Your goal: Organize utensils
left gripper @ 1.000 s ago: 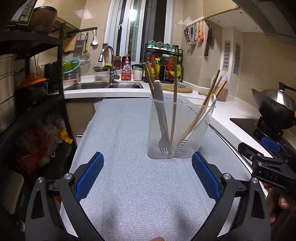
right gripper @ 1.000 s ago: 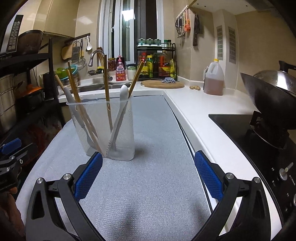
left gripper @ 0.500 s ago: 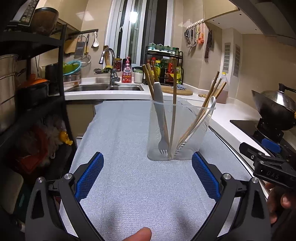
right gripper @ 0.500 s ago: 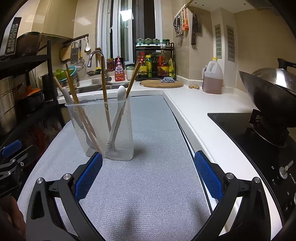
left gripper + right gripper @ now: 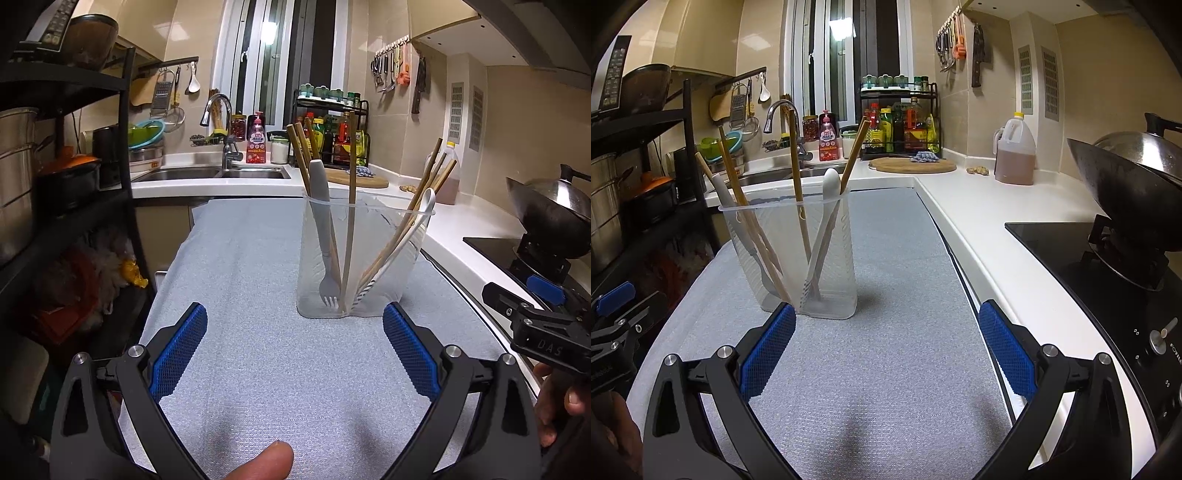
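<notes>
While the left gripper (image 5: pixel 293 347) hangs spread wide and empty over the grey mat (image 5: pixel 258 369), the left wrist view puts the clear utensil holder (image 5: pixel 364 258) at about 1 o'clock from it, upright on the mat. A grey fork (image 5: pixel 322 229) stands tines down on the holder's left side, chopsticks (image 5: pixel 410 221) and a white utensil (image 5: pixel 402 243) lean toward 2 o'clock, and no utensil lies loose on the mat. A careless sweep forward with either jaw could, I judge, catch a projecting handle and tip the light holder.

From the right wrist view, the right gripper (image 5: pixel 886 350) is likewise spread and holds nothing, with the holder at 11 o'clock, just beyond its left pad (image 5: pixel 768 354). That pad could nudge the base if it advances. The white counter (image 5: pixel 997 229) edge runs toward 1 o'clock, well clear.
</notes>
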Tool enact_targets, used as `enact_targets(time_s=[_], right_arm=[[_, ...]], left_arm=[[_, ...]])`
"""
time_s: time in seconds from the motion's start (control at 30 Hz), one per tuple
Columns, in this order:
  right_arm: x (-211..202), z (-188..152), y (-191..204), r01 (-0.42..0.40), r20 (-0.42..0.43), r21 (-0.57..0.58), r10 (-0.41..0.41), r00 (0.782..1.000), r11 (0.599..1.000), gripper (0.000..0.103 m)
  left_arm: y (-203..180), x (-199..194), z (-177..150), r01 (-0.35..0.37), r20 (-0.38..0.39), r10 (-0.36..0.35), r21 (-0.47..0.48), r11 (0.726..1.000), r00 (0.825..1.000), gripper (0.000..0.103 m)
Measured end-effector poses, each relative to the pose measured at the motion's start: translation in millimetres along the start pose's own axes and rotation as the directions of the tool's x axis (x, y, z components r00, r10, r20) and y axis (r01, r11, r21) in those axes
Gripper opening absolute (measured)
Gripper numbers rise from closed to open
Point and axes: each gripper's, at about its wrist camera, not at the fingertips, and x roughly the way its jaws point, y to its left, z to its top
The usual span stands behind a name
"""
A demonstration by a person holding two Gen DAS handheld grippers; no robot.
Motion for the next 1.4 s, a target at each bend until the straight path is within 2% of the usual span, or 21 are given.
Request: enact_targets(time_s=[1.4], right_arm=[[1.1,-0.9,0.0,-0.005,-0.001,-0.008,0.005,1.0,1.0,0.098]], left_arm=[[-6.1,-7.9,-0.5,-0.009,0.027,0.008,0.03,1.0,1.0,0.093]])
